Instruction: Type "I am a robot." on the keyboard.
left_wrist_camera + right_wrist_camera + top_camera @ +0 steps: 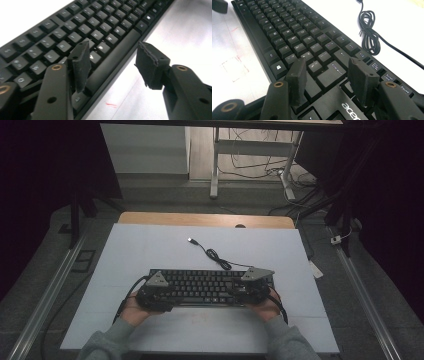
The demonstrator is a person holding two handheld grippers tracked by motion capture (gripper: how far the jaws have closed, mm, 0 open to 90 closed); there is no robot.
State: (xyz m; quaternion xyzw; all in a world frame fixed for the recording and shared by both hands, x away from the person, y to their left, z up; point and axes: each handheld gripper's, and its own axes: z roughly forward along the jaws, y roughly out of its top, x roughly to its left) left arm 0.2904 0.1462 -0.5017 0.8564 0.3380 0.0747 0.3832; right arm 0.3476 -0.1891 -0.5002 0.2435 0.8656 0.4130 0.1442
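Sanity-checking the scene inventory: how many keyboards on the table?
1. The black keyboard lies near the table's front edge, the left gripper at its left end, the right gripper at its right end. Nothing suggests another is hidden.

My left gripper (156, 292) and right gripper (253, 287) are black, each topped by a grey three-cornered plate. Brass-ringed screws stud my arms; grey sleeves (107, 340) at six o'clock

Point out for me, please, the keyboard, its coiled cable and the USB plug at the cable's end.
keyboard (200, 285): high view, on the middle rows of keys.
coiled cable (369, 32): right gripper view, on the bundled loops beside the keyboard.
USB plug (191, 240): high view, on the plug's tip lying on the white mat.
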